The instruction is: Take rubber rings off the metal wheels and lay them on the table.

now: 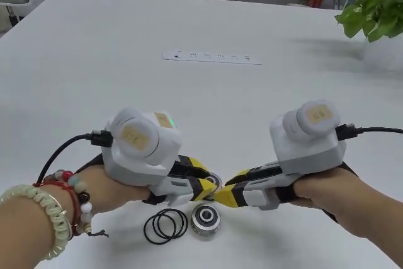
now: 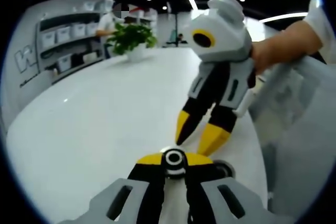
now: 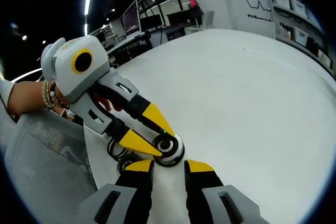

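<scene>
One metal wheel point(image 3: 167, 148) is clamped between the fingers of the left gripper point(image 1: 208, 181), low over the near part of the tabletop point(image 1: 189, 92). A second wheel point(image 1: 205, 217) and a few overlapping black rubber rings point(image 1: 165, 225) lie just nearer the person. The right gripper point(image 3: 169, 167), its fingers parted and empty, points at the held wheel from the right, so the step in hand looks like stripping a ring; next those fingers must catch the ring's edge and peel it free. Whether the held wheel carries a ring is hard to make out, since the left fingers cover much of it.
</scene>
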Demonstrator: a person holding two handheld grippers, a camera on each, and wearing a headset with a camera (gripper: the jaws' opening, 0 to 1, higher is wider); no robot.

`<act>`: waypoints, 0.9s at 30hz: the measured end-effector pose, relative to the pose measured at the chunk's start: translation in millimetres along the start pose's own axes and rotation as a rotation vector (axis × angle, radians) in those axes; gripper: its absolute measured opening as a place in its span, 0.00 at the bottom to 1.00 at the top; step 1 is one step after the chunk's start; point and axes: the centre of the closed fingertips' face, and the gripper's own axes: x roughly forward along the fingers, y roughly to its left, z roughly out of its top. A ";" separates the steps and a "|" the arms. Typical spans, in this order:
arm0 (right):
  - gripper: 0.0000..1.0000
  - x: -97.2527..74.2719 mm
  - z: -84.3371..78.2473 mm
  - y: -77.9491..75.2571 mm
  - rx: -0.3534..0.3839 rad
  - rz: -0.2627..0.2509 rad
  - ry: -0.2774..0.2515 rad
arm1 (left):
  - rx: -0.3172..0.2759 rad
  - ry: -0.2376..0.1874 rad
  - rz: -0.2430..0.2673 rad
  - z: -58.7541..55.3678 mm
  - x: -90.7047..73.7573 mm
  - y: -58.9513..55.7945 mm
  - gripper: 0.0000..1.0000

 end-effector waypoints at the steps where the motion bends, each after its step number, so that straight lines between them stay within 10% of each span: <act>1: 0.21 0.1 0.5 0.3 0.000 0.002 -0.002 | 0.003 0.001 -0.004 -0.2 -0.2 -0.3 0.15; 27: 0.13 7.6 -4.5 -0.3 -0.204 -0.013 -0.003 | 0.011 0.008 -0.007 -0.9 -1.5 -1.5 0.14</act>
